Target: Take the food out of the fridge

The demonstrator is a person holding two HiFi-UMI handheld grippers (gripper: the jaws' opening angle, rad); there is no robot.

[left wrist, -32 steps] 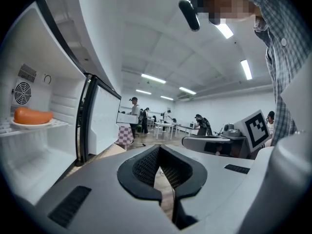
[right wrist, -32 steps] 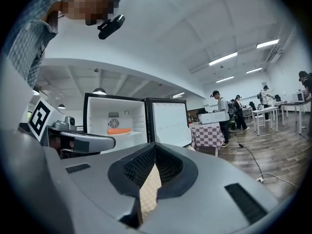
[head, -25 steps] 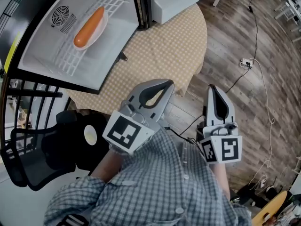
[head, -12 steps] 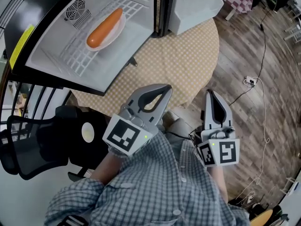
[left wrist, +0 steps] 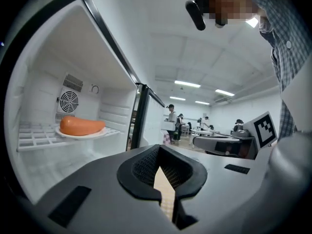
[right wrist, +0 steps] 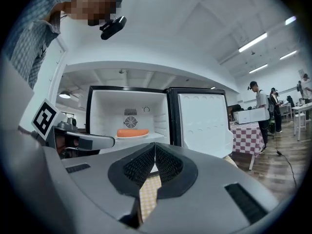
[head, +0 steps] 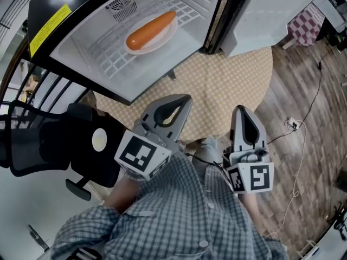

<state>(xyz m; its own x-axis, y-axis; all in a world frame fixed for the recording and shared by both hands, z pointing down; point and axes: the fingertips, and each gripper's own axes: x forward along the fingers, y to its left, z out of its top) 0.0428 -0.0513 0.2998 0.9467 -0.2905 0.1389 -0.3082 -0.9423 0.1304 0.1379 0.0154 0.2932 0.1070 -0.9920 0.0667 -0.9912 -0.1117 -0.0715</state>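
The sausage (head: pixel 152 30) lies on a white plate (head: pixel 137 49) inside the open fridge (head: pixel 81 39), well apart from both grippers. The fridge is the biggest thing here: black outside, white inside, with a yellow label (head: pixel 51 21) on its top edge. Its door (head: pixel 265 20) stands swung wide to the right. The fridge stands on a round table (head: pixel 227 85) covered in a tan checked cloth. To the left of the table is a black chair (head: pixel 54 145), and to the right the floor (head: pixel 303 112) is wood plank.

The left gripper (head: pixel 184 101) hovers over the near edge of the table and points toward the fridge. Its jaws are pressed together at the tips, with nothing between them. Only the checked cloth shows through the gap behind the tips. The right gripper (head: pixel 242 111) is beside it, level, and faces the same way. Its jaws are likewise closed tip to tip and empty. Neither gripper touches anything.

The plate rests on the white wire shelf (head: pixel 108 61), in front of the round fan vent (head: pixel 120 1) in the back wall.
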